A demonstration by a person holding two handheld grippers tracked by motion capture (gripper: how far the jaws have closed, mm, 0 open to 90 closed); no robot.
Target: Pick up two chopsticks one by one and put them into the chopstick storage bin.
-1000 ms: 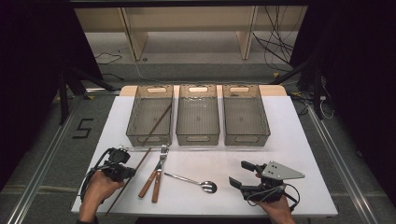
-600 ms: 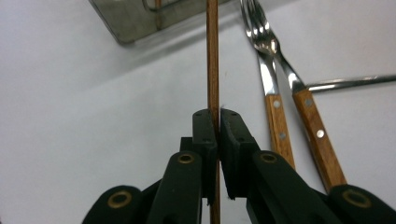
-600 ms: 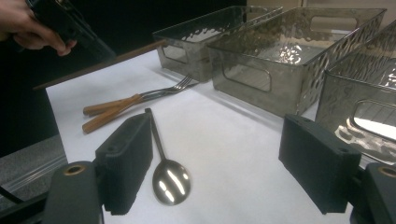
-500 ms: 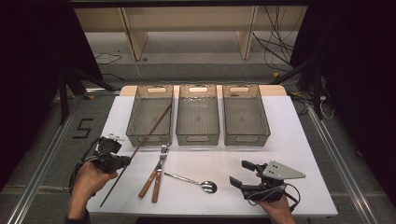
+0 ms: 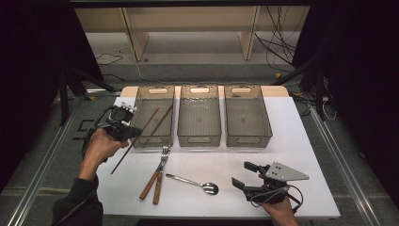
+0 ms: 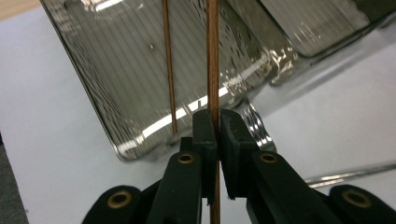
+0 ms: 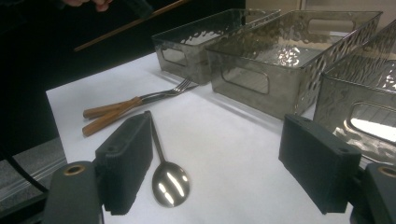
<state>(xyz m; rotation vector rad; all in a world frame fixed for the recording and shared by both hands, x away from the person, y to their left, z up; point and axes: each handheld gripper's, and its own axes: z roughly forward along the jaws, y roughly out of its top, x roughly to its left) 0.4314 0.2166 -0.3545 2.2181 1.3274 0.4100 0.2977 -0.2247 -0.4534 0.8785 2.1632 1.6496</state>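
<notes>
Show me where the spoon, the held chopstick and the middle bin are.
spoon [image 5: 210,188]: high view, on its bowl.
held chopstick [image 6: 213,60]: left gripper view, on its shaft.
middle bin [image 5: 199,141]: high view, on its near wall.

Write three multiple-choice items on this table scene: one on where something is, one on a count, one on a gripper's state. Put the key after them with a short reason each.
1. Where does the chopstick that no gripper holds lie?
A. In the left bin
B. In the middle bin
C. On the table beside the spoon

2. How many clear bins stand in the row?
A. Two
B. Three
C. Four

3. What is the state of the left gripper?
A. Open over the spoon
B. Shut on nothing
C. Shut on a chopstick

Key:
1 A: the high view shows it resting in the left bin.
2 B: left, middle bin and right bin stand side by side.
3 C: in the left gripper view the jaws pinch the held chopstick; the spoon lies apart on the table.
</notes>
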